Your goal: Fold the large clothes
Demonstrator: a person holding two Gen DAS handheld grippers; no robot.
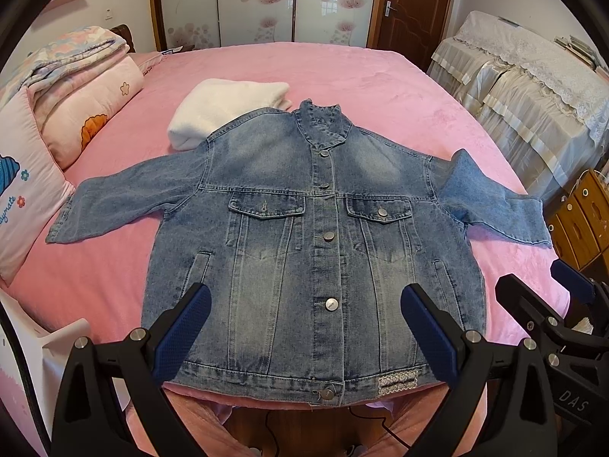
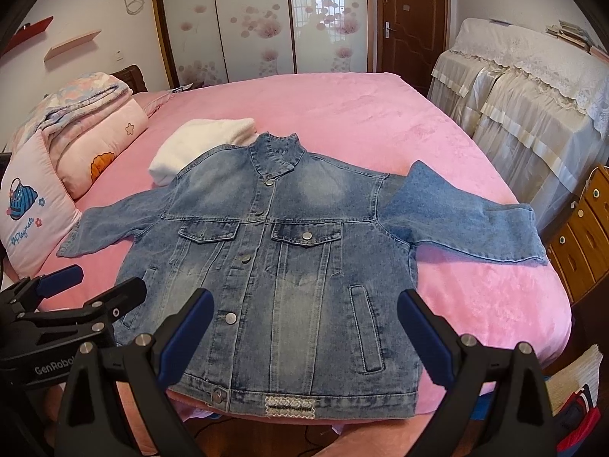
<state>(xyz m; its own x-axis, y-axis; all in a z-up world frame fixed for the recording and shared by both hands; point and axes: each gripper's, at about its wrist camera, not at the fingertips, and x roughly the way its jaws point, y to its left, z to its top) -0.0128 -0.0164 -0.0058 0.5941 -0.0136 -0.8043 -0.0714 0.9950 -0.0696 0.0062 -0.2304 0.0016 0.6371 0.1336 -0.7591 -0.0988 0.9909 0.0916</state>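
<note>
I see the denim jacket [image 1: 316,243] lying flat and front-up across the middle of the frame, spread on the pink bed [image 1: 380,87], buttoned, both sleeves stretched out to the sides and its hem at the bed's near edge. My left tongs [image 1: 304,327] stand wide apart at the bottom of the left wrist view, over the jacket's lower part, gripping nothing. My right tongs [image 2: 304,331] are likewise spread wide at the bottom of the right wrist view, above the hem, empty. A folded white garment [image 1: 224,110] lies just behind the jacket's shoulder, upper left of centre. Pillows and folded quilts [image 1: 80,87] are stacked at the far left.
</note>
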